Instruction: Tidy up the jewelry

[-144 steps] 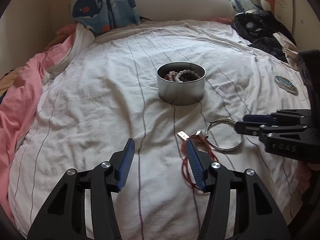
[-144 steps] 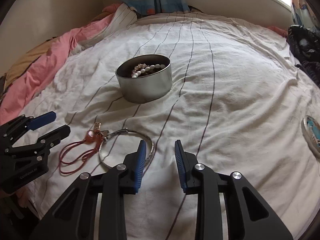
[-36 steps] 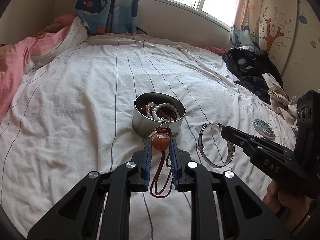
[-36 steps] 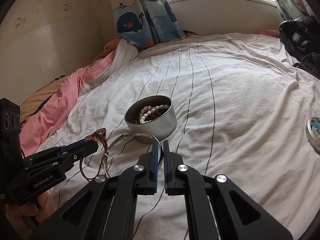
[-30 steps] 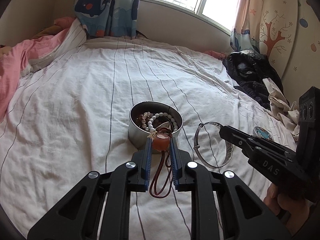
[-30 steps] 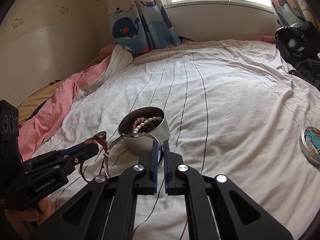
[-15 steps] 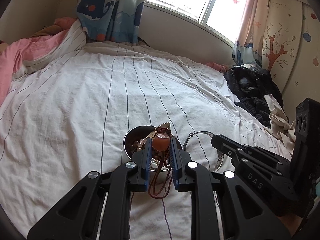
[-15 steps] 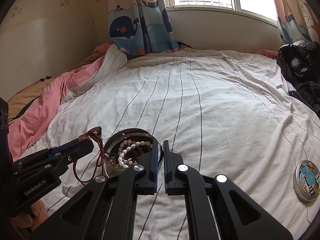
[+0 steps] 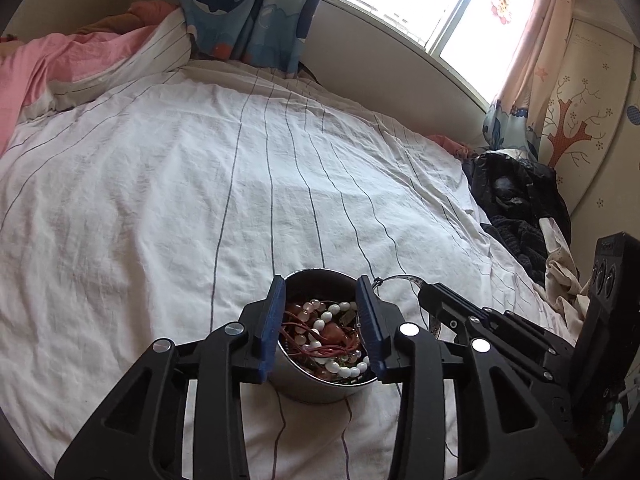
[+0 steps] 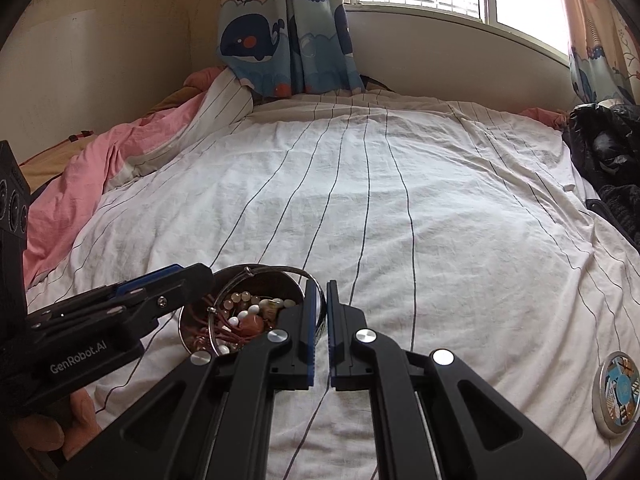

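Observation:
A round metal tin (image 9: 304, 384) (image 10: 185, 330) sits on the white striped bedsheet, holding bead bracelets. The red cord necklace with its orange stone (image 9: 334, 334) (image 10: 251, 325) lies inside the tin on the beads. My left gripper (image 9: 322, 320) is open and empty, its fingers spread just above the tin. My right gripper (image 10: 319, 304) is shut on the silver bangle (image 10: 280, 269), holding it over the tin's rim. The bangle also shows in the left wrist view (image 9: 400, 279) behind the right finger.
A round tin lid with a printed picture (image 10: 618, 394) lies on the sheet at the right. Dark clothes (image 9: 516, 196) are piled at the bed's right edge. A pink blanket (image 10: 80, 184) lies along the left side. The wall and window are behind.
My left gripper has opened and the red cord necklace has dropped into the tin. My right gripper has carried the bangle over the tin.

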